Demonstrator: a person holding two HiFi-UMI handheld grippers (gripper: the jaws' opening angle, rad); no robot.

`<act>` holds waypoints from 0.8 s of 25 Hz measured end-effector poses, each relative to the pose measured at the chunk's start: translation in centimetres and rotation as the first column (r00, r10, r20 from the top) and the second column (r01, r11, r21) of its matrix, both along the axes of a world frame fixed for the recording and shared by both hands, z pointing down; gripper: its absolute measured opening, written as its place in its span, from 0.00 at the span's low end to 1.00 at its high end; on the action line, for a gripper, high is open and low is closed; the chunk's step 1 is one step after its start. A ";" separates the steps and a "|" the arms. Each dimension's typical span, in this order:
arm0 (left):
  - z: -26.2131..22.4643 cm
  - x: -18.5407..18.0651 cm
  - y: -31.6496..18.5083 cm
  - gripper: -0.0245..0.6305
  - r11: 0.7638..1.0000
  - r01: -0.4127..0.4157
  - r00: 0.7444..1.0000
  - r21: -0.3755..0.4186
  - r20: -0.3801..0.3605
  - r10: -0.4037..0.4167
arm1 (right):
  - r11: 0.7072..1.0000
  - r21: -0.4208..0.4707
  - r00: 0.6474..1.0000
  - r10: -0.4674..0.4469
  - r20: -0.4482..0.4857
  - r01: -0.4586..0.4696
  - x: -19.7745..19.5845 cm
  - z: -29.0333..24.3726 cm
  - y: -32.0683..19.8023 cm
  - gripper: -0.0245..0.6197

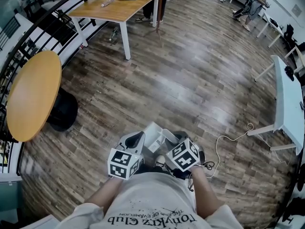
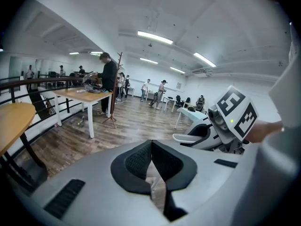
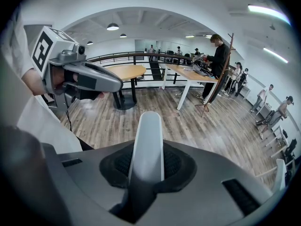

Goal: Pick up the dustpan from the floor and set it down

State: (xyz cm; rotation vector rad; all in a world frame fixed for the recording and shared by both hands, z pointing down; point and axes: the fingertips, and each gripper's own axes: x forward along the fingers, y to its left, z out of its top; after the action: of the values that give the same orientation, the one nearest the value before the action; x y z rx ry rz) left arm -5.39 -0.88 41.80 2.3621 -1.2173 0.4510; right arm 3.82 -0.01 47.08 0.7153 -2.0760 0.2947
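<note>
Close against our chest, the shirt carries upside-down print, roughly "tonykrz Club"; the smaller line beside it is too fine for us to read. Just ahead, our right gripper clamps its pads on the dustpan by its white handle, holding it off the wooden floor between both grippers. The marker cubes hide much of the pan. Our left gripper has its jaws pressed together on nothing. Farther off, a white table is cut off by the right edge.
</note>
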 end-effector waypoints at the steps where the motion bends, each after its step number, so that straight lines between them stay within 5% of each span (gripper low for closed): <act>1: 0.0 0.0 0.0 0.07 1.000 0.002 1.000 0.001 0.001 -0.002 | 1.000 -0.001 1.000 0.000 0.000 0.000 0.0 0.0 0.0 0.19; 20: 0.3 0.3 -0.3 0.07 1.000 0.017 1.000 -0.005 -0.006 -0.017 | 1.000 -0.010 1.000 -0.013 0.003 0.013 0.6 0.5 -0.3 0.19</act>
State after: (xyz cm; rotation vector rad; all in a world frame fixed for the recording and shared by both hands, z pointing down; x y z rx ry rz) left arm -5.10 -1.20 42.09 2.3455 -1.2314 0.4405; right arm 4.39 -0.33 47.56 0.6959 -2.0796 0.2981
